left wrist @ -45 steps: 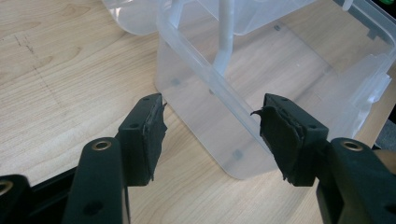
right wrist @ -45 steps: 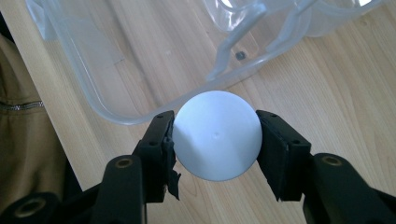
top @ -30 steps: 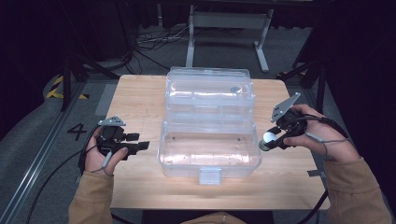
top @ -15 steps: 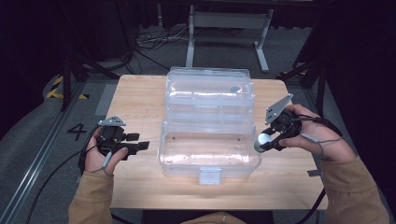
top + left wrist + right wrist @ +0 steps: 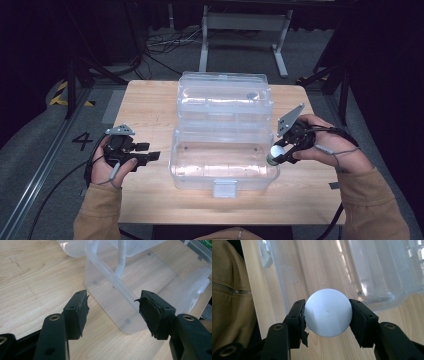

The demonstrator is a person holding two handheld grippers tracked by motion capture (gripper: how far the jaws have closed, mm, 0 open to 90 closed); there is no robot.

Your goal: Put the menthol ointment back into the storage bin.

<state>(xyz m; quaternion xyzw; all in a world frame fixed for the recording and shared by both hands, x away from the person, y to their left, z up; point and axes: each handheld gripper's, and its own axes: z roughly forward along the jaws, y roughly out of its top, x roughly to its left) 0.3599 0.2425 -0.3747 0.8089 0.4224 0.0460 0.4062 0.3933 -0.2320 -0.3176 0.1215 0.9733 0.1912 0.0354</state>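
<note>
The right gripper [image 5: 327, 315] pinches a smooth white ball [image 5: 327, 312] between both black pads, holding it at the right rim of the clear plastic storage box [image 5: 222, 165], which sits open on the pale wooden table [image 5: 150, 107]. The left gripper [image 5: 112, 311] has its jaws spread with nothing between them, just beside the box's left wall. Farther back, the transparent hinged lid [image 5: 225, 97] rests on the table behind the box.

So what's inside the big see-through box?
The clear box looks empty: only the wooden table shows through its bottom. The white ball is still outside, held in the right gripper at its rim.
</note>
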